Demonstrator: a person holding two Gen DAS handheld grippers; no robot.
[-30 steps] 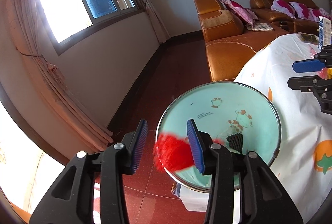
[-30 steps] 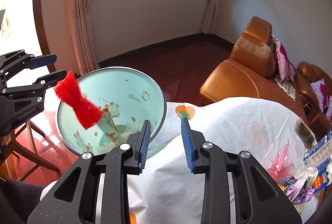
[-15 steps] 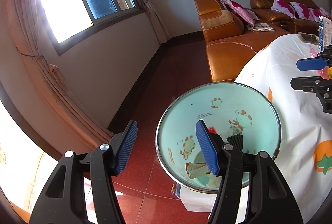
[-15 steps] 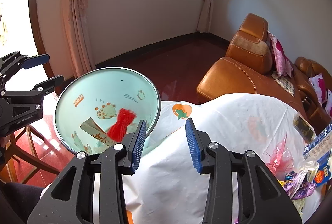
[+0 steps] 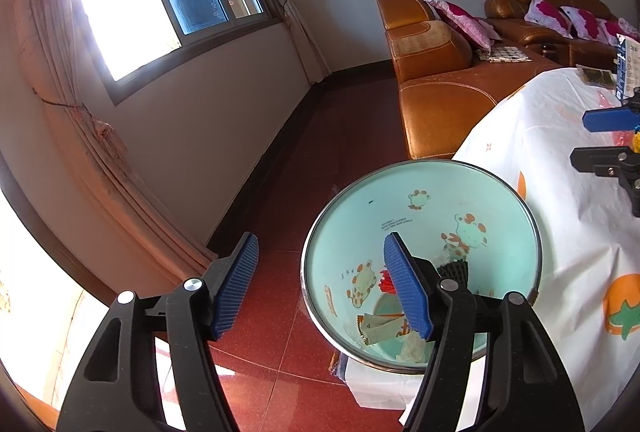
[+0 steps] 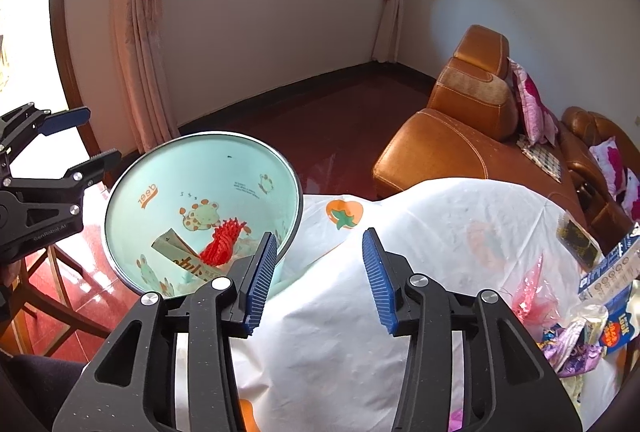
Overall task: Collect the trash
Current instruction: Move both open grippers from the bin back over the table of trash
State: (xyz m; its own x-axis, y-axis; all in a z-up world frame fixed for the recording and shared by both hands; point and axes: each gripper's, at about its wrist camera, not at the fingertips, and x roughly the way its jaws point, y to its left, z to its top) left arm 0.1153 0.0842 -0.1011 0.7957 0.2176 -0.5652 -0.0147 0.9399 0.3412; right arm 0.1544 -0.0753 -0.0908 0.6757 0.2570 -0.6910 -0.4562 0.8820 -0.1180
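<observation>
A pale green trash bin (image 5: 440, 192) with cartoon prints and a metal rim stands beside the table. A red net bundle (image 6: 222, 242) lies loose inside it, next to a paper wrapper (image 6: 180, 252). My left gripper (image 5: 320, 237) hangs over the bin's near rim, its jaws opening with nothing between them. It also shows at the left edge of the right wrist view, left gripper (image 6: 86, 138). My right gripper (image 6: 320, 232) hovers over the white tablecloth (image 6: 360, 292) by the bin, jaws opening and empty. Several wrappers (image 6: 568, 348) and pink cellophane (image 6: 532, 296) lie at the table's right.
A blue-white box (image 6: 612, 268) and a dark packet (image 6: 576, 236) lie at the table's far right. An orange leather sofa (image 6: 460, 136) with pink pillows stands behind the table. The floor (image 5: 320, 136) is red tile. A wooden chair (image 6: 48, 292) stands left of the bin.
The red net left my left gripper and fell into the bin, where it now rests. Both grippers' jaws have spread wider. Neither hand has shifted much.
</observation>
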